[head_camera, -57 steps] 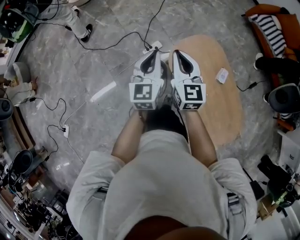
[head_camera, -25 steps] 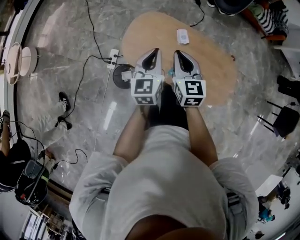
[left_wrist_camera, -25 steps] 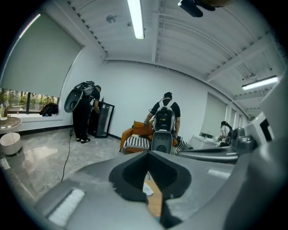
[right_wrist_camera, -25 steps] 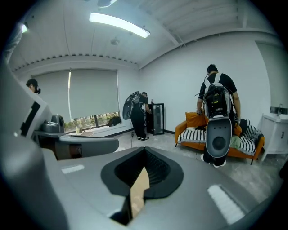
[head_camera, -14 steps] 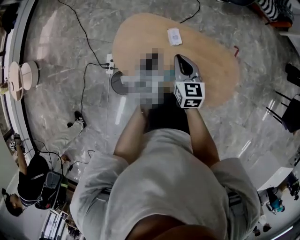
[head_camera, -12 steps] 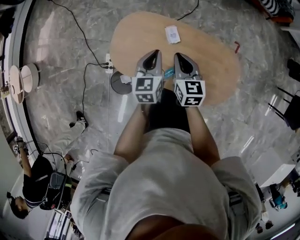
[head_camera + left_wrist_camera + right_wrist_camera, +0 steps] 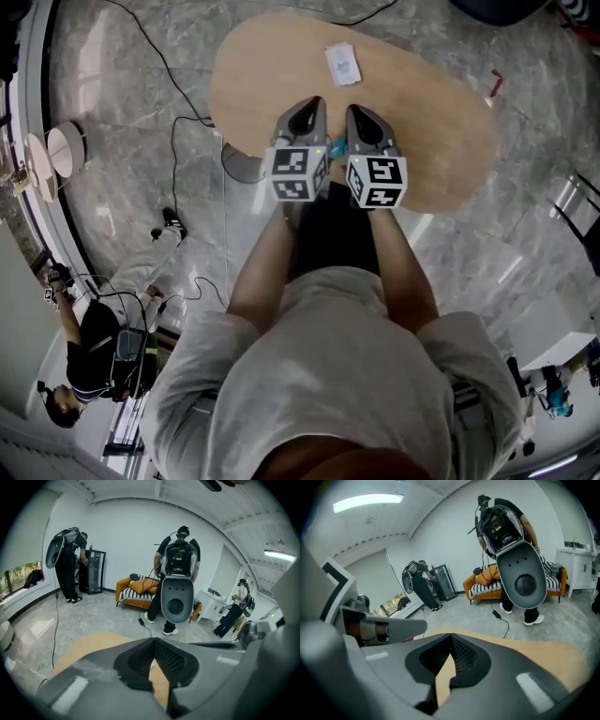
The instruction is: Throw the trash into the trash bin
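Both grippers, left gripper (image 7: 305, 108) and right gripper (image 7: 361, 112), have been lowered over the near edge of the desk (image 7: 441, 122); the trash is not yet grasped.
Fingers of each are pressed together, nothing pinched. The trash, a white wrapper (image 7: 343, 64), lies flat on the desk at upper centre, apart from both; grasping and disposal remain. No trash bin is shown. A floor cable (image 7: 172, 150) and a bystander (image 7: 94, 347) at lower left are judged clear.
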A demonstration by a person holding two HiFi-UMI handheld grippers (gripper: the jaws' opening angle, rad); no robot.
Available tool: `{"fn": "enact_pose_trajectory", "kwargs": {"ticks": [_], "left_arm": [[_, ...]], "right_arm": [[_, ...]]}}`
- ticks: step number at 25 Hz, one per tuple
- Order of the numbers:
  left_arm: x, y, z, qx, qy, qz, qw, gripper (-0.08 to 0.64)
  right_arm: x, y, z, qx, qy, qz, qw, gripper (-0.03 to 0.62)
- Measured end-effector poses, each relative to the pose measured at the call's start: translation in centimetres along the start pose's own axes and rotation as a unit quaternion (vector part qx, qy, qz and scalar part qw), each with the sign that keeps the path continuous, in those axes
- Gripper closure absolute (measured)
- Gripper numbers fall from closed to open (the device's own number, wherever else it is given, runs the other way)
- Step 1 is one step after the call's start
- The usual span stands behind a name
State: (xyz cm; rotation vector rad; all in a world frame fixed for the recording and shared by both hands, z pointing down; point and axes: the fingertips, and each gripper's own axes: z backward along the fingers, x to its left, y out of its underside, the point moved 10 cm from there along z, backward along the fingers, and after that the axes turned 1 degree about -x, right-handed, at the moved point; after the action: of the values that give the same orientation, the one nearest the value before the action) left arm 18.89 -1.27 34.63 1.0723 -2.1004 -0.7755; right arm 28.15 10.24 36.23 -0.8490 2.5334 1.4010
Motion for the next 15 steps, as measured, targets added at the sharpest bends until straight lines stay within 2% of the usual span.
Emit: {"fn": "enact_pose_trajectory", "kwargs": {"ticks": [4, 10, 15], "left_arm": [[0.3, 2.1, -2.8, 0.032, 0.001, -0.009, 0.9994, 0.541], [0.9, 4.9, -6.2, 0.064, 0.001, -0.002, 0.9979, 0.541], [1.5, 7.2, -7.8, 0.081, 0.003, 0.009, 0.9966, 0.541]], "right_arm": [[-1.9, 2.2, -2.2, 0.011, -0.002, -0.028, 1.0, 0.584], [-5.2, 5.7, -5.9, 0.031, 0.009, -0.084, 0.996, 0.584], [-6.1, 7.9, -7.8, 0.034, 0.016, -0.094, 0.995, 0.584]]}}
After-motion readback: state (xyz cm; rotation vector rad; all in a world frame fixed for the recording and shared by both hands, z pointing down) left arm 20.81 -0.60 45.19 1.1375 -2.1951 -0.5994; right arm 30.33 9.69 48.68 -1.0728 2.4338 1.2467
